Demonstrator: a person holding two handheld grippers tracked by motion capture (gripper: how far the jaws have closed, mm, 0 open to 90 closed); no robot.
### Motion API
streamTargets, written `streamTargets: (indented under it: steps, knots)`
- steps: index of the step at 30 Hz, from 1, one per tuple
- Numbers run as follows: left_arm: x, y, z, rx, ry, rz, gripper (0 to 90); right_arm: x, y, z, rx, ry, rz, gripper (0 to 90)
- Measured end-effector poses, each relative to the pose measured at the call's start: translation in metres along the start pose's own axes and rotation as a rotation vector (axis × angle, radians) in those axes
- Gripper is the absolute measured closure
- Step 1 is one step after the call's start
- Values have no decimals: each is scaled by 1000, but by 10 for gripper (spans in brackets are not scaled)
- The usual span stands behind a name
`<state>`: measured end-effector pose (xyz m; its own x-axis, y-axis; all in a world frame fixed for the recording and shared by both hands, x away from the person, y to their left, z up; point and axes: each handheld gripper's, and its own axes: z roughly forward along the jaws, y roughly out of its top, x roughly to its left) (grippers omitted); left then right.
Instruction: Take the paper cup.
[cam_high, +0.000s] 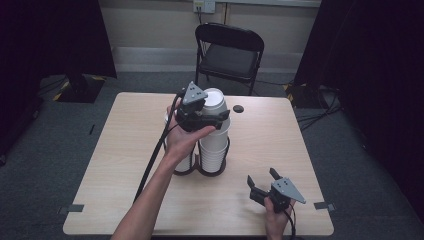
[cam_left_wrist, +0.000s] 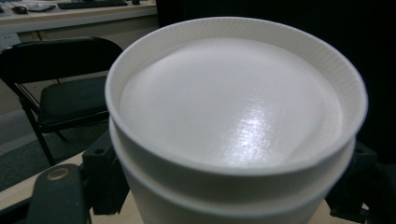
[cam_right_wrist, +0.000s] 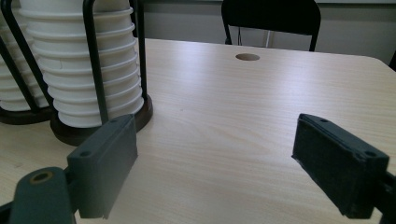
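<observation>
High view. Table (cam_high: 125, 150) fills the middle of the frame. At its centre stands a black wire rack (cam_high: 212, 167) with two stacks of upside-down white cups; the right stack (cam_high: 214, 145) is the taller. Left gripper (cam_high: 212, 120) sits at centre frame, up at the top of that stack, its jaws closed round the top cup (cam_high: 216, 102), one jaw on each side. The left hand (cam_high: 182, 140) holds the gripper from the lower left, and the cable trails down along the forearm. The shorter stack (cam_high: 185, 162) is mostly hidden behind the hand. Right gripper (cam_high: 264, 184) is in the lower right of the frame, low over the table near its front edge, jaws spread wide with nothing between them. It is well apart from the rack. A chair (cam_high: 229, 52) stands behind the table at top centre. A small dark hole (cam_high: 238, 108) is in the tabletop just right of the cups.

Left gripper view. The cup's upturned base (cam_left_wrist: 233, 98) takes up most of the frame. The black jaws press on its wall at lower left and lower right. A second cup rim shows directly beneath it.

Right gripper view. Both jaws rise from the bottom corners, far apart, bare tabletop between them. The rack with its ribbed cup stack (cam_right_wrist: 88, 79) is at upper left. The hole (cam_right_wrist: 247, 57) is at upper centre.
</observation>
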<state>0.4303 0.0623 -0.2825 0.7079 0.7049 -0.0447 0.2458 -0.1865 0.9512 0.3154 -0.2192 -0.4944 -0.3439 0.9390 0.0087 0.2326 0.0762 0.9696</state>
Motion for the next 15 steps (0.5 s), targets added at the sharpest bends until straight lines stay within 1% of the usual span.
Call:
streamTargets:
  steps: [2, 5, 7, 11, 15]
  knots:
    - [0, 0, -1, 4, -1, 1, 193, 0, 0, 0, 0, 1, 1, 134]
    - [1, 1, -3, -8, 1, -14, 194, 0, 0, 0, -1, 0, 1, 134]
    - [1, 2, -5, -23, -1, -22, 193, 0, 0, 0, -1, 1, 1, 134]
    - [0, 3, -11, -47, -2, -12, 193, 0, 0, 0, -1, 1, 2, 134]
    - [0, 5, -17, -84, -15, -17, 194, 0, 0, 0, -1, 1, 1, 134]
